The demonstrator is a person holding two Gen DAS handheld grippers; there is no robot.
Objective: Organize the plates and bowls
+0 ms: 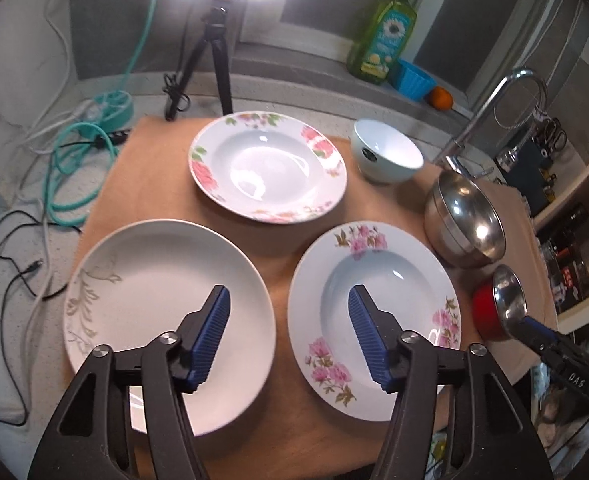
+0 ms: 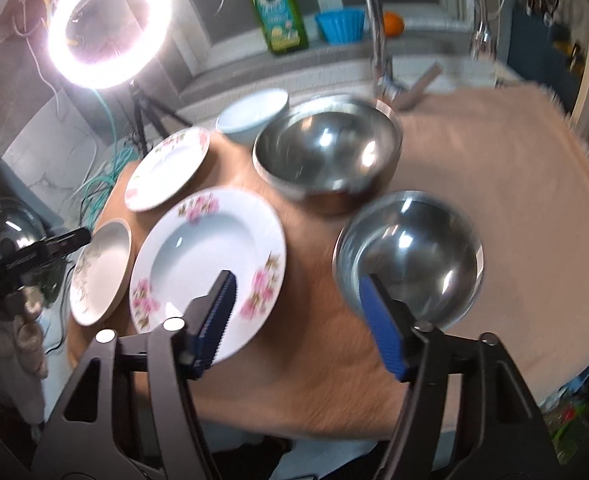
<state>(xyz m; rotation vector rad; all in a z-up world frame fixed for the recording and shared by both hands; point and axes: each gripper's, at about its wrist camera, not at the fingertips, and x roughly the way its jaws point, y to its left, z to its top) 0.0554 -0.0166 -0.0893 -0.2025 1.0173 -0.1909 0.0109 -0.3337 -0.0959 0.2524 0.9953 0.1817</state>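
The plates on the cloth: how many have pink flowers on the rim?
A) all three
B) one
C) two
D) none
C: the far plate and the near right plate carry pink flowers, while the near left plate has only a pale beige sprig.

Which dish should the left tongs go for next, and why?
Probably the plain white plate: lower the left tongs a little further and left onto its near rim. The tongs are open and empty, hovering over the gap between that plate and the pink-flowered plate. All three plates lie apart on the brown mat, so nothing is stacked yet.
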